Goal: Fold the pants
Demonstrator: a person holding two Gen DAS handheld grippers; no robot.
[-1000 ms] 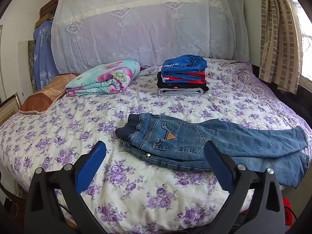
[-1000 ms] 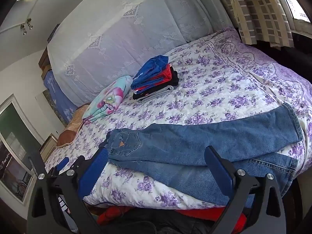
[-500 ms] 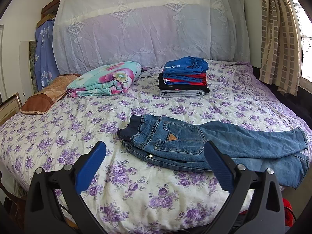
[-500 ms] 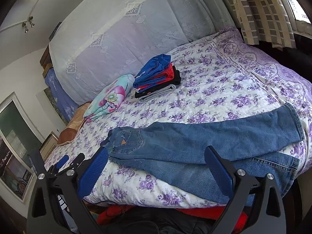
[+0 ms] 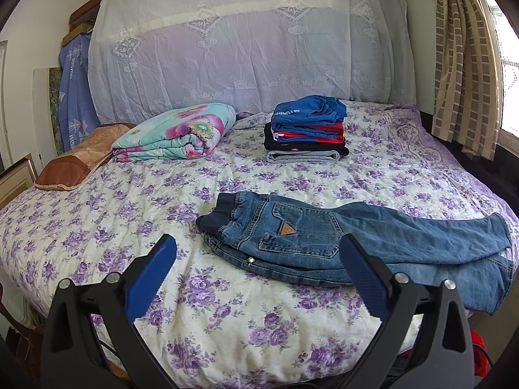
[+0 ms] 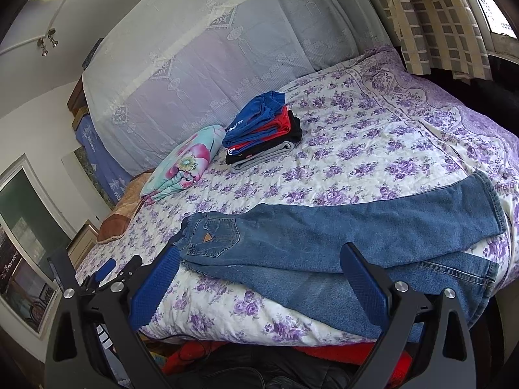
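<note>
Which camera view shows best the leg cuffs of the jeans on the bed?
The right wrist view: both leg cuffs of the jeans lie unobstructed, one leg folded over the other. In the left wrist view the jeans show the waistband and pocket well, but the cuffs sit compressed at the distorted right edge.

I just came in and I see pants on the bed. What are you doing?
A person holds two grippers and is folding jeans. The jeans lie near the front edge of the bed, one leg folded over the other, cuffs hanging past the right edge. Both the left gripper and the right gripper are open and hover over the jeans, holding nothing. A stack of folded clothes sits farther back.
</note>
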